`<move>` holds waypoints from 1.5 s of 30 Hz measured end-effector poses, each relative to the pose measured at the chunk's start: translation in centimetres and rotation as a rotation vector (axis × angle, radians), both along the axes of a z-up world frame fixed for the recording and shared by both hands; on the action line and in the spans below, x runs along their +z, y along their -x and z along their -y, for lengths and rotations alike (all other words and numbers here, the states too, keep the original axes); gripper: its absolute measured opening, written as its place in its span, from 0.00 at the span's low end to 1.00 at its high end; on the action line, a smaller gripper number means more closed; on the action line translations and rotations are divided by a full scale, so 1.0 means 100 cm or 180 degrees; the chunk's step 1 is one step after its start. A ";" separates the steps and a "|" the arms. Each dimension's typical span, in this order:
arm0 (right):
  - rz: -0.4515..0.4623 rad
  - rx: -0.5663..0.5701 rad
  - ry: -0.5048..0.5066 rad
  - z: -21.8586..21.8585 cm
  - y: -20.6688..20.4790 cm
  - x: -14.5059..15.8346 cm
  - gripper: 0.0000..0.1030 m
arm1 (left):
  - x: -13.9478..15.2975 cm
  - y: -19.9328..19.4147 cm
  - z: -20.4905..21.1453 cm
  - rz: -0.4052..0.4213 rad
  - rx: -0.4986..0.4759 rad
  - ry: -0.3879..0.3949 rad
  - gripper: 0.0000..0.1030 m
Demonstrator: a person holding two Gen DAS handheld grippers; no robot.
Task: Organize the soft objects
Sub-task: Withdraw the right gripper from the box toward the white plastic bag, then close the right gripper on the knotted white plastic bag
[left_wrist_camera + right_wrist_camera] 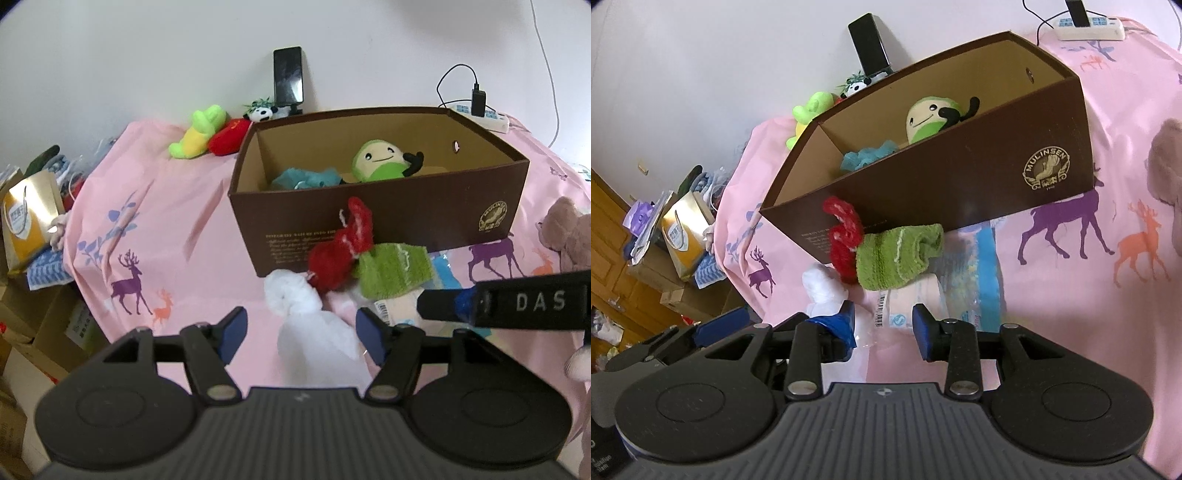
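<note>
A brown cardboard box [399,214] [960,177] stands on the pink bedsheet and holds a green plush [384,162] [931,118] and a teal cloth [306,178] [868,157]. In front of it lie a red knitted piece [343,247] [844,236], a green towel [395,271] [897,258], a white cloth [310,325] [823,286] and a pale roll [916,302]. My left gripper [302,334] is open with the white cloth between its fingers. My right gripper [884,328] is open just before the pale roll; it also enters the left wrist view [509,304].
A yellow-green plush [197,133], a red plush [231,136] and a panda toy [264,110] lie behind the box by a black phone [288,75]. A brown plush [569,236] lies at right. A power strip [484,114] sits at the back. Cardboard boxes and bags [31,218] stand left of the bed.
</note>
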State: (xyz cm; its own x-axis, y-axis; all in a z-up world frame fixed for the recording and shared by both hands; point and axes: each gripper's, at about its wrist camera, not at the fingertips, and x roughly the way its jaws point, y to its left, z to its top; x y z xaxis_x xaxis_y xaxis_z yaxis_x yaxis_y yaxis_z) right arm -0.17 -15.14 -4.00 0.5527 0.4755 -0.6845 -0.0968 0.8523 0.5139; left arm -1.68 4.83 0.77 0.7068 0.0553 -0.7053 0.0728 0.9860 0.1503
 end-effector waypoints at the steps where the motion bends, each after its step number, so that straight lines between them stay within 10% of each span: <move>1: -0.0006 -0.0006 -0.0008 0.000 0.000 -0.001 0.17 | -0.001 0.000 -0.001 -0.0002 -0.0002 -0.0006 0.67; 14: -0.0091 0.0229 -0.0295 -0.004 -0.002 -0.011 0.17 | -0.023 0.028 -0.030 0.0067 -0.0277 0.0615 0.92; 30: 0.0019 0.0627 -0.0557 -0.039 -0.027 -0.015 0.18 | -0.044 0.003 -0.044 0.0218 -0.0352 0.0894 0.91; 45: -0.0186 0.0856 -0.0592 -0.056 -0.043 -0.047 0.16 | -0.075 -0.010 -0.060 -0.0038 -0.0367 0.1118 0.33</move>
State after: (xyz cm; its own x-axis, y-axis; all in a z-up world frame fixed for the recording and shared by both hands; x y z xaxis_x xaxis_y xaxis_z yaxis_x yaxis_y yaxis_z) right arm 4.13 -9.52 -8.72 0.3528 0.7188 -0.5991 -0.2713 0.6913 0.6696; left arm -0.64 10.82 -6.77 0.6859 -0.2713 -0.6752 0.1862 0.9624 -0.1975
